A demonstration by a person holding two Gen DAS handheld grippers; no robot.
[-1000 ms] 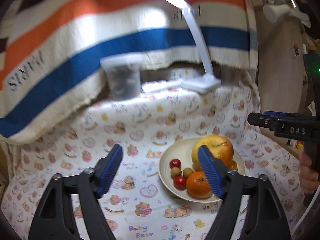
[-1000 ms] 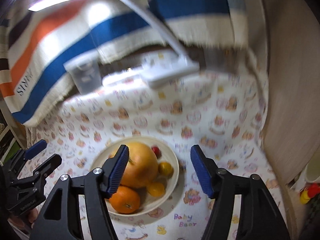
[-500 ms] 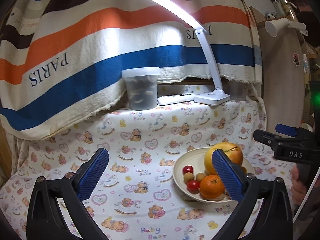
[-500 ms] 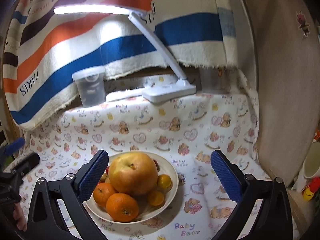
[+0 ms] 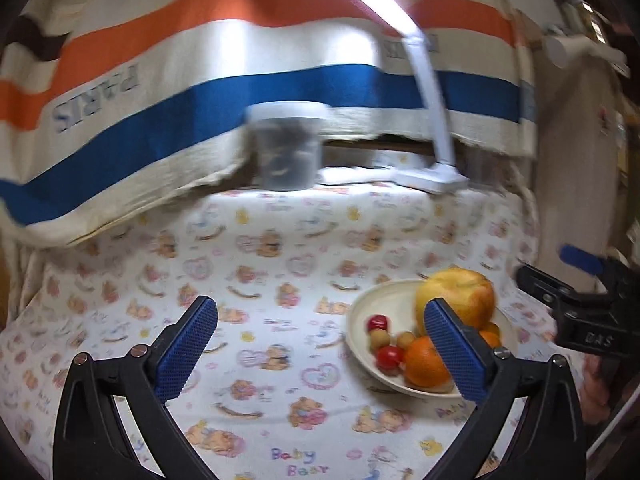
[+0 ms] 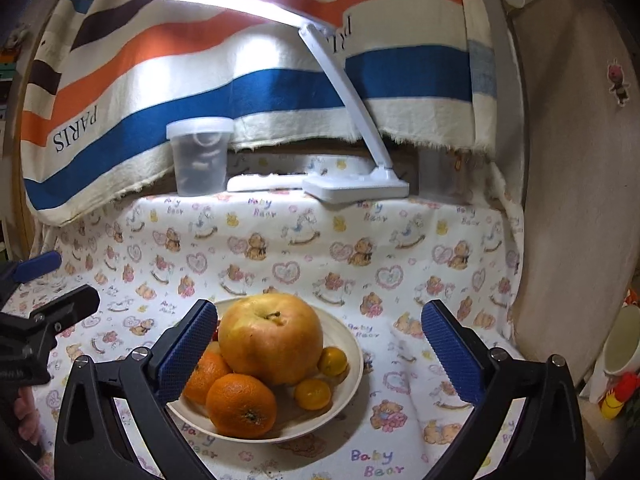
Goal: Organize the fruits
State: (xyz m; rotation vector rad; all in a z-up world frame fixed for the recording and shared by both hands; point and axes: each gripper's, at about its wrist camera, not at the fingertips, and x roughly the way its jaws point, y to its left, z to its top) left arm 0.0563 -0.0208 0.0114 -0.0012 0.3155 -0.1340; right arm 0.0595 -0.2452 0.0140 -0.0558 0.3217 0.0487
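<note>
Grippers, L [image 5: 320, 348] & R [image 6: 320, 350], both spread wide, nothing held: approach bowl [image 6: 352, 344] slowly, lift 1 orange [image 6: 241, 406] w/o nudging big yellow fruit [image 6: 271, 338].

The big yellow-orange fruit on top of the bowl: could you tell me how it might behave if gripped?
The big fruit looks round and smooth, so it may slip or roll. It sits atop the oranges in the bowl, so lifting it may shift them. It probably nearly fills the right gripper's open jaws.

Bare bear-print cloth [image 6: 304, 240] lies open left of and beyond the cream bowl [image 6: 352, 354] piled with fruit. At the far edge, a lidded clear plastic tub [image 6: 200, 156] and a white desk lamp [image 6: 356, 190] block the way, its lit arm slanting overhead.
</note>
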